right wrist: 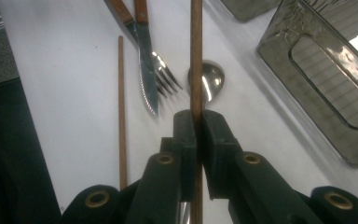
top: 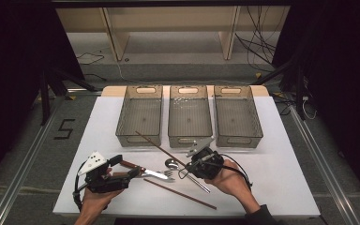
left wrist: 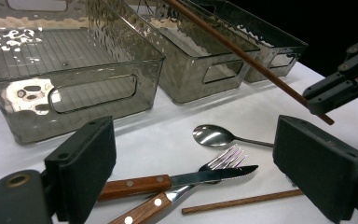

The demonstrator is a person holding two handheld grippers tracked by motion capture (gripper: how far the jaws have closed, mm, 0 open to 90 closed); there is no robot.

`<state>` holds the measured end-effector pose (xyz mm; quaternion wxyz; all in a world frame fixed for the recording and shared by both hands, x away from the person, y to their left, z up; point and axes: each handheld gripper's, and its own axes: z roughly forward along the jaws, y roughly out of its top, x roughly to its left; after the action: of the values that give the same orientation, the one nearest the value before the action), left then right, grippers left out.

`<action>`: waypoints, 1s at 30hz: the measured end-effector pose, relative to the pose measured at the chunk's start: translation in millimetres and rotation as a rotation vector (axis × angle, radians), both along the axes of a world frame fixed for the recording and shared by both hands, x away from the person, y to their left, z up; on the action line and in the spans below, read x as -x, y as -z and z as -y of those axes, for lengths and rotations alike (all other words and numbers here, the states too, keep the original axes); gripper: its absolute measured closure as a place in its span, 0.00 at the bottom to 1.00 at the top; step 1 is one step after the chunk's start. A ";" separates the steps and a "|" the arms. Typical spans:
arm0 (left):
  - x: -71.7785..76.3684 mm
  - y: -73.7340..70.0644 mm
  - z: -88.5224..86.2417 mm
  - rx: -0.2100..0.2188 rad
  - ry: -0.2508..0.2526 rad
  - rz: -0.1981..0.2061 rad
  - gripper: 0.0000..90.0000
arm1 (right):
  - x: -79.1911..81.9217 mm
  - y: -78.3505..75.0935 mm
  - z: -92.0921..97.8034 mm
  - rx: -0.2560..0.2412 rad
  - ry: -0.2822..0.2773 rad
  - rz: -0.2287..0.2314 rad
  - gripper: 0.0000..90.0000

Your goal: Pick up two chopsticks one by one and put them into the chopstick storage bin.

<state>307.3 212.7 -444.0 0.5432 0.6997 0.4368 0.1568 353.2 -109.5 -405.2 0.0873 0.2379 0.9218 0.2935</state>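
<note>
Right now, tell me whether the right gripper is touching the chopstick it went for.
Touching. The right gripper view shows the right gripper shut on the chopstick, the stick pinched between both jaws.

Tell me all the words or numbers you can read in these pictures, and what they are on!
"5" – a black digit marked on the grey floor, left of the table.
No other text: the three bins, knife, fork, spoon and chopsticks carry no words or brand that can be read, nor does either claw.
</note>
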 end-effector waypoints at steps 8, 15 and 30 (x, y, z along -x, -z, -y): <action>0.5 0.4 1.4 -0.025 -0.001 0.014 0.14 | -13.6 -2.9 -14.5 -0.020 0.020 0.008 0.95; 0.6 -0.1 1.0 -0.034 -0.003 0.022 0.14 | -28.4 -11.9 -28.2 -0.057 0.044 0.011 0.95; 0.9 -0.2 1.0 -0.049 0.008 0.028 0.14 | -69.5 -29.1 -55.9 -0.123 0.105 0.000 0.95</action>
<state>306.4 211.7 -443.8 0.5326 0.7122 0.4226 0.1750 422.7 -53.5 -376.2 0.0877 0.2907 0.8882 0.3447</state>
